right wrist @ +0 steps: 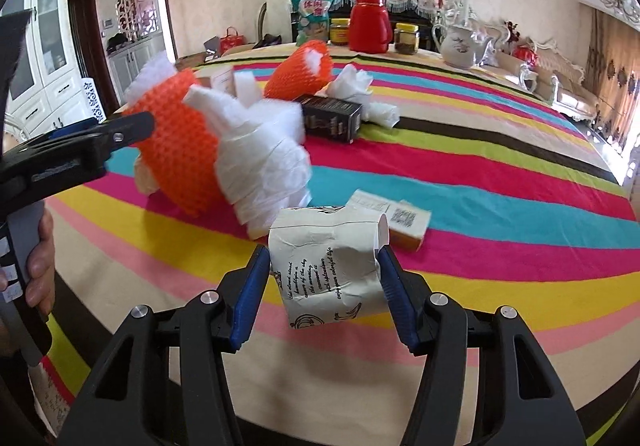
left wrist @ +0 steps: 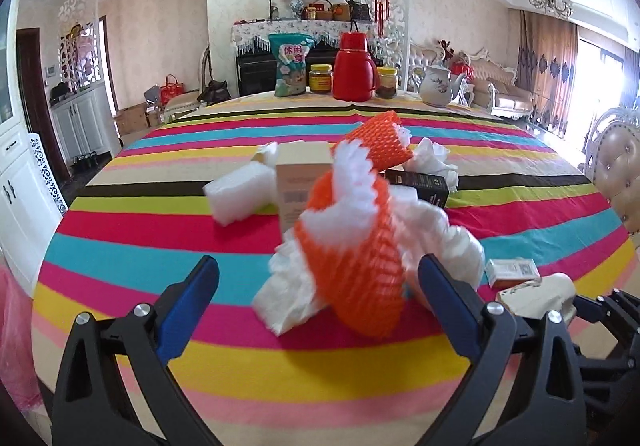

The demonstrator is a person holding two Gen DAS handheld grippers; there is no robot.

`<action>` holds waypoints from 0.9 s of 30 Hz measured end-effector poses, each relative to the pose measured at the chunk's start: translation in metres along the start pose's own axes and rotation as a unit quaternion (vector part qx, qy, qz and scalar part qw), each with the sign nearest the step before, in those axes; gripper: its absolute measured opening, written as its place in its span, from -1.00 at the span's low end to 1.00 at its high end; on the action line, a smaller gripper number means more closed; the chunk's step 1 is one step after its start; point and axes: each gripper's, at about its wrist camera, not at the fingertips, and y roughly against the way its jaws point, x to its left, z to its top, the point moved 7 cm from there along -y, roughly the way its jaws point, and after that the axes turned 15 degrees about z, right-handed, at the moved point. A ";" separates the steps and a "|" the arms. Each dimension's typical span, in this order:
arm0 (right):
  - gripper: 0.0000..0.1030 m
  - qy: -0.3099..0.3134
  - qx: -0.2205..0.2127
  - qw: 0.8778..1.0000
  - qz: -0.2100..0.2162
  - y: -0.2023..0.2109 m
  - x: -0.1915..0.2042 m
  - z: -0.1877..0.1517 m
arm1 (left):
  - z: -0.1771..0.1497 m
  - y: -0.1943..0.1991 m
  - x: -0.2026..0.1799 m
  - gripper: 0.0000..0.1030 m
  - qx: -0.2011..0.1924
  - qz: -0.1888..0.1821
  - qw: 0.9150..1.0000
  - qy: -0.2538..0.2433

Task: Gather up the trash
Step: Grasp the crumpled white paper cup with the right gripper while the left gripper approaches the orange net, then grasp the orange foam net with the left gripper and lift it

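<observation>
The right gripper (right wrist: 324, 270) pinches a crumpled paper cup (right wrist: 328, 266), blue pads pressed on both its flanks, the cup's long axis running across the jaws. Over on the left, the left gripper (left wrist: 320, 286) stands spread wide, touching nothing for certain, and the orange foam net (left wrist: 352, 270) stuffed with white tissue lies dead ahead at twelve o'clock, between the fingers. The left hand is plainly the nearer one. A small printed box (right wrist: 394, 220) waits at one o'clock beyond the cup on the striped tablecloth (right wrist: 500, 206).

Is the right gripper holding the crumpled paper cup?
Yes, the right gripper has both pads pressed on the sides of the paper cup.
</observation>
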 end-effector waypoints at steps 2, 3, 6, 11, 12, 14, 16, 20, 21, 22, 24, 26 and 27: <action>0.07 0.002 -0.004 1.000 -0.009 0.001 -0.004 0.004 | 0.005 -0.006 -0.011 0.80 -0.002 0.002 1.000 -0.007; 0.07 0.002 -0.007 1.000 -0.014 0.001 -0.008 0.006 | 0.006 -0.008 -0.013 0.74 -0.002 0.002 1.000 -0.010; 0.07 0.002 -0.011 1.000 -0.020 0.002 -0.013 0.010 | 0.006 -0.016 -0.025 0.10 0.008 -0.002 1.000 -0.022; 0.07 0.006 -0.020 1.000 -0.023 0.007 -0.015 0.012 | 0.004 -0.011 -0.026 -0.50 0.007 -0.023 1.000 -0.015; 0.07 0.006 -0.022 0.999 -0.024 0.007 -0.015 0.012 | 0.006 -0.008 -0.025 -0.51 0.000 -0.021 1.000 -0.015; 0.07 0.008 -0.027 0.999 -0.026 0.010 -0.015 0.012 | 0.005 0.006 -0.017 -0.51 -0.018 -0.018 1.000 -0.008; 0.07 0.013 -0.032 0.999 -0.031 0.013 -0.013 0.013 | 0.005 0.017 -0.010 -0.51 -0.029 -0.017 0.999 0.002; 0.07 0.020 -0.040 0.998 -0.035 0.020 -0.005 0.015 | 0.006 0.034 0.005 -0.51 -0.041 -0.018 0.999 0.020; 0.07 0.021 -0.041 0.998 -0.036 0.022 -0.004 0.016 | 0.005 0.038 0.008 -0.51 -0.044 -0.018 0.999 0.022; 0.07 0.022 -0.043 0.998 -0.036 0.024 -0.001 0.016 | 0.005 0.043 0.012 -0.51 -0.047 -0.018 0.998 0.023; 0.07 0.024 -0.046 0.998 -0.040 0.028 0.002 0.014 | 0.002 0.052 0.018 -0.51 -0.051 -0.020 0.998 0.024; 0.07 0.026 -0.048 0.998 -0.043 0.031 0.004 0.013 | -0.002 0.063 0.024 -0.51 -0.056 -0.022 0.998 0.027; 0.07 0.027 -0.048 0.997 -0.044 0.032 0.006 0.013 | -0.003 0.066 0.025 -0.51 -0.058 -0.023 0.998 0.028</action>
